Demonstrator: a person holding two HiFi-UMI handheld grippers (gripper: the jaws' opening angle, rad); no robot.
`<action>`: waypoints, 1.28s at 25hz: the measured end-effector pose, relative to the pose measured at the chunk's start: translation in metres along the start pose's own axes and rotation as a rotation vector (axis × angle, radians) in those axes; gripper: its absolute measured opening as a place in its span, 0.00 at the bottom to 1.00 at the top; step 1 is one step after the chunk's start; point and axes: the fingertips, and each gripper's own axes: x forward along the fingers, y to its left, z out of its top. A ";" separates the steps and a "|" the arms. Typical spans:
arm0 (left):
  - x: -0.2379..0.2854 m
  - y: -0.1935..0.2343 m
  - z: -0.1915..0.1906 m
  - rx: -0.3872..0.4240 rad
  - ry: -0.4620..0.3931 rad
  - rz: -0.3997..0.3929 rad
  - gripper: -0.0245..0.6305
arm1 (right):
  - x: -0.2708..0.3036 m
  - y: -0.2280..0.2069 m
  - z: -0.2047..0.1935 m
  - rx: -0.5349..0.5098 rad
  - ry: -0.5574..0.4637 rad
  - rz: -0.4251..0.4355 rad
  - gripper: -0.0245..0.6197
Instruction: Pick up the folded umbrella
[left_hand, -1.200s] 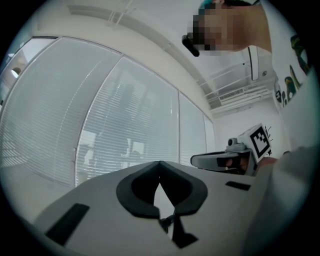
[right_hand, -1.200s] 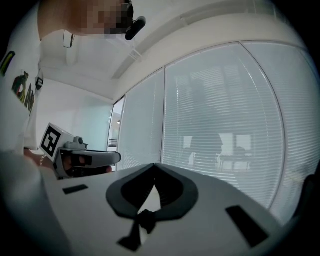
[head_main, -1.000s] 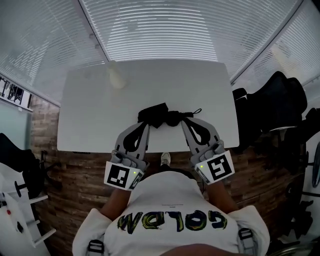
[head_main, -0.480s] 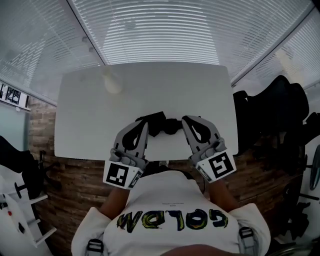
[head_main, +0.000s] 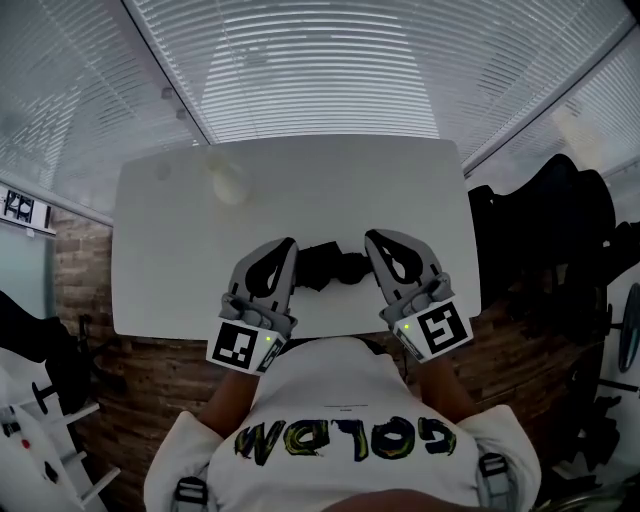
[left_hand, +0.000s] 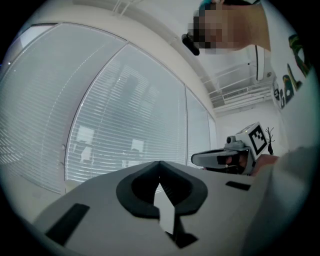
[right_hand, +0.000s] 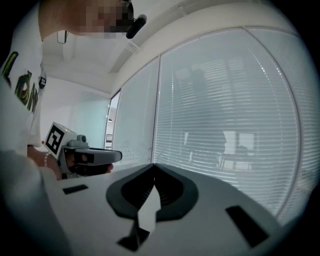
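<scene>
The folded black umbrella (head_main: 325, 265) lies on the white table (head_main: 300, 180) near its front edge, seen only in the head view. My left gripper (head_main: 288, 243) is just left of it and my right gripper (head_main: 370, 237) just right of it, both pointing level across the table. In the left gripper view the jaws of the left gripper (left_hand: 159, 162) meet at their tips with nothing between them. The right gripper (right_hand: 153, 165) looks the same in its own view. Neither gripper view shows the umbrella.
A pale small object (head_main: 228, 183) sits at the table's far left. Closed window blinds (head_main: 320, 70) stand behind the table. Black office chairs (head_main: 560, 220) crowd the right side, and a white rack (head_main: 40, 440) stands at lower left on the wooden floor (head_main: 150, 380).
Both grippers have moved forward over the table's front edge. The umbrella, earlier beyond their tips, now lies between them. Both stay shut.
</scene>
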 end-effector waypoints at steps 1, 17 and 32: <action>0.000 0.002 0.001 0.000 -0.001 -0.002 0.05 | 0.003 0.002 0.000 -0.006 0.005 0.008 0.05; -0.002 0.024 -0.025 -0.031 0.053 0.000 0.05 | 0.045 0.035 -0.092 -0.176 0.304 0.179 0.31; -0.009 0.040 -0.035 -0.028 0.077 0.025 0.05 | 0.065 0.079 -0.219 -0.338 0.681 0.492 0.62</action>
